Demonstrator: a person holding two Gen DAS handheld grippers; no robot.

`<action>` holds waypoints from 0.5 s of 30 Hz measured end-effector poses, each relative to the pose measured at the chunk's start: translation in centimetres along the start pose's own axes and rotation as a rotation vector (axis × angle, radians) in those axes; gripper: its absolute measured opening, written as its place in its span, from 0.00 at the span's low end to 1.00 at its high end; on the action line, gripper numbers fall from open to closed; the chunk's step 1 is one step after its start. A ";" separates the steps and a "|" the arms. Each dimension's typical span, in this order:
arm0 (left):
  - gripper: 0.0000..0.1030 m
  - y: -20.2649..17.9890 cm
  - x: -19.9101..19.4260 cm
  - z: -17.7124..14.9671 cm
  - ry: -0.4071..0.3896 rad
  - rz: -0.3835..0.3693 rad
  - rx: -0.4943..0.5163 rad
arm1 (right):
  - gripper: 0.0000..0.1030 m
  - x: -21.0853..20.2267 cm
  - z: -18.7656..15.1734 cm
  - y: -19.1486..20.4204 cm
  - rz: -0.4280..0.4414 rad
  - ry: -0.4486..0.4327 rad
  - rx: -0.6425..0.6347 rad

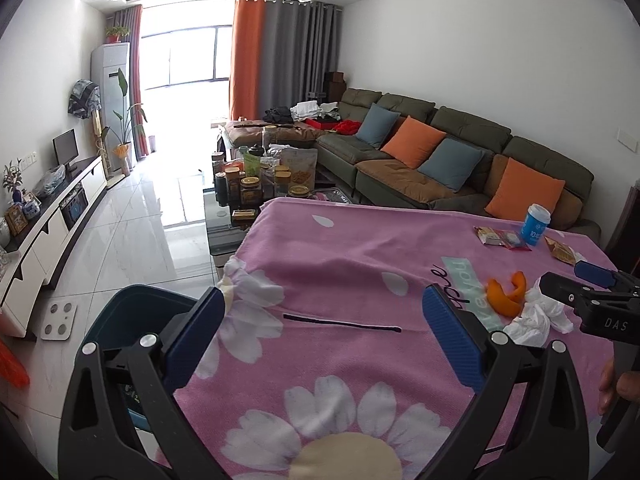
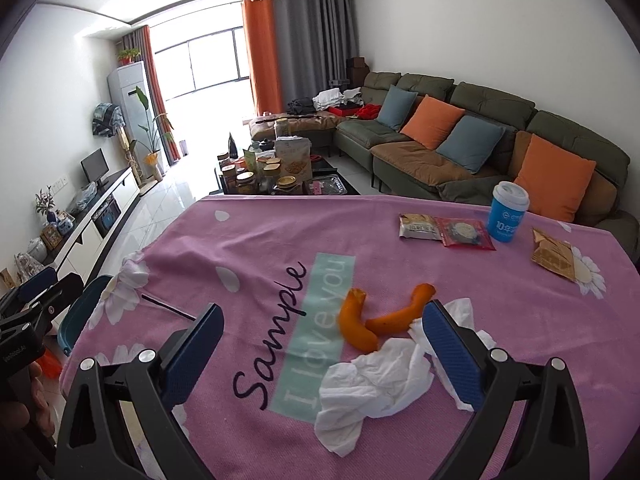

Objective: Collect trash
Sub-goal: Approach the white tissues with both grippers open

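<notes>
Table cloth (image 2: 400, 420): pink, loose, with a raised fold toward the far-left edge. Risk: a low claw could snag it and drag every item on it.
Bin (image 1: 132, 312): dark teal, on the floor just off the table's left edge, partly hidden behind the left gripper. Risk: it sits below the table line, so a release made early would likely drop trash on the tiles.
Crumpled tissue (image 2: 368, 388): white, on the cloth, touching the orange peel. Risk: soft and spread; a shallow pinch may lift only one layer or tear it.
Orange peel (image 2: 380, 322): two curled strips, just beyond the tissue. Risk: may get nudged away or carried up with the tissue and fall.
Cup (image 2: 507, 212): blue, upright at the far-right, wrappers (image 2: 444, 230) beside it. Risk: could tip if clipped; contents unknown.
Right gripper (image 2: 320, 348): jaws wide apart, holding nothing, over the tissue and peel; one finger overlaps the tissue, contact uncertain.
Left gripper (image 1: 324, 330): jaws spread, holding nothing, over bare cloth near the bin.
</notes>
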State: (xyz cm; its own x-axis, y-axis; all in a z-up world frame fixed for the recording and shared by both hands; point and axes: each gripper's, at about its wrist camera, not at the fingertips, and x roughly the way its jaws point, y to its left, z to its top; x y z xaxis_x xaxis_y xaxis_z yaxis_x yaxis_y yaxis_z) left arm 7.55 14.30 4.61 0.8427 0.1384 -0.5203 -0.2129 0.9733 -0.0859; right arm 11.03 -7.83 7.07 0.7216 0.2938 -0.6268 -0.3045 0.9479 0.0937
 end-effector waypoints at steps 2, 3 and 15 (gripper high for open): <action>0.95 -0.8 0.1 -0.1 0.003 -0.013 0.014 | 0.93 -0.6 -0.4 -0.9 -0.021 -0.005 0.014; 0.95 -1.2 0.1 -0.2 0.005 -0.021 0.020 | 0.93 -0.8 -0.5 -1.3 -0.027 -0.005 0.022; 0.95 -5.1 0.5 -1.0 0.028 -0.097 0.078 | 0.93 -3.1 -2.4 -5.7 -0.111 -0.006 0.087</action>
State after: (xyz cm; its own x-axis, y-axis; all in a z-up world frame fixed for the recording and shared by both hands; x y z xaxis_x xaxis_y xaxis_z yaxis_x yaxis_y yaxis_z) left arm 8.52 9.24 3.95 0.8429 0.0390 -0.5367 -0.0912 0.9933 -0.0711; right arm 9.02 -14.40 6.65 0.7514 0.1873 -0.6327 -0.1682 0.9816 0.0908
